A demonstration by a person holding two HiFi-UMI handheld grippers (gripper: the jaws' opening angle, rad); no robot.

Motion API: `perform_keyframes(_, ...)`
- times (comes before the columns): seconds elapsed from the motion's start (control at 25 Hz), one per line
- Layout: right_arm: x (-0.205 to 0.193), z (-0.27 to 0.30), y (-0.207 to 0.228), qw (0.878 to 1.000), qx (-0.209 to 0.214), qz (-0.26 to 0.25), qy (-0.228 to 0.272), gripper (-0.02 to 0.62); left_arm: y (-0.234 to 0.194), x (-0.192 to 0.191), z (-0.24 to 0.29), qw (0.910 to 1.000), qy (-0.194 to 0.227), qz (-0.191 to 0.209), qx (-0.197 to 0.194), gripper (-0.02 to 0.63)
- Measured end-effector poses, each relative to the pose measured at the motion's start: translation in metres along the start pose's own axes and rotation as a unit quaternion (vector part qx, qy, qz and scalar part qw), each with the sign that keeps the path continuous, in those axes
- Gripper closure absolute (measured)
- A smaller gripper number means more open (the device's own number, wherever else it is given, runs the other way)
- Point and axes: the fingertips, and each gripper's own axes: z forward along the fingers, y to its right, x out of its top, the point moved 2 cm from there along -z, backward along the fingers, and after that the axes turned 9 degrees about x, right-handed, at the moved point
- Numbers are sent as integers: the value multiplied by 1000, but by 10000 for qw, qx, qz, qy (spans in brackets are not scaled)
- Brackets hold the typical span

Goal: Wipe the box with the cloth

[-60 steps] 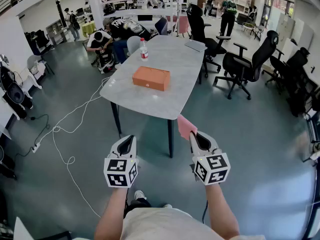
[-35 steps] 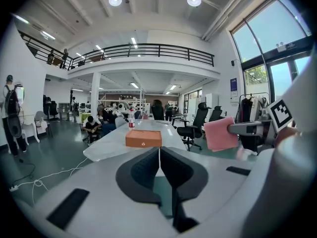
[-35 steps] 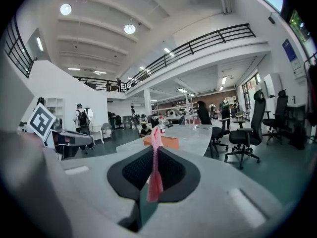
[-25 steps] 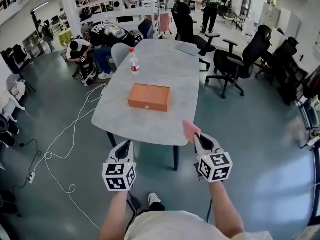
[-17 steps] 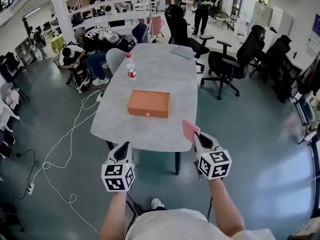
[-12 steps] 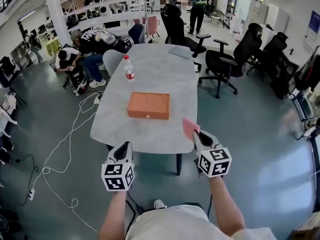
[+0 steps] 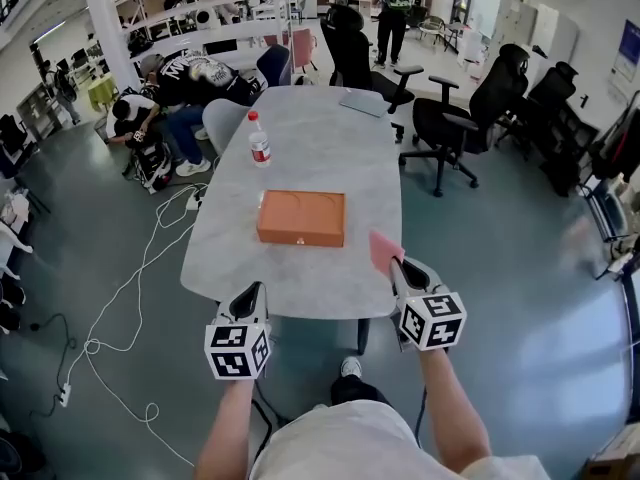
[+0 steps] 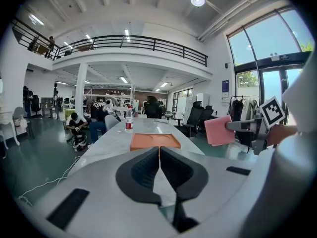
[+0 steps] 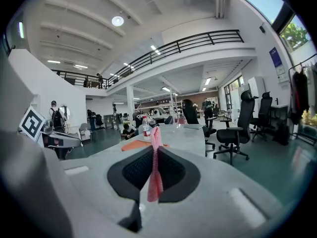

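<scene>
A large open office hall with a grey-green floor (image 7: pixel 520 298) holds a long pale grey table (image 7: pixel 300 280) running away from the person. Black office chairs (image 7: pixel 455 118) stand along its right side, and white cables (image 7: pixel 120 298) trail over the floor to its left. People sit and crouch near the table's far left corner.

The orange box (image 7: pixel 301 217) lies flat on the near half of the table, long side across, apart from everything else on the surface. Farther back near the left edge stands a water bottle (image 7: pixel 259 140) with a red cap and label. A closed grey laptop (image 7: pixel 362 102) rests near the far end.

Both grippers hang off the table's near edge, short of the box. The left gripper (image 7: pixel 252 298) is to the left with its jaws pressed together and nothing between them. The right gripper (image 7: pixel 400 268) is to the right, its jaws clamped on a pink cloth (image 7: pixel 383 249). The cloth stands up from the tips as a flat sheet. In the right gripper view it runs edge-on between the jaws and hangs down below them. The cloth does not touch the box.
</scene>
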Motion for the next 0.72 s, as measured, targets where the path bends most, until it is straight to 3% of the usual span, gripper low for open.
perform_keyframes(0.72, 1, 130, 89, 9992, 209, 67, -334, 580, -14, 24, 137, 9995, -235, -70, 184, 589)
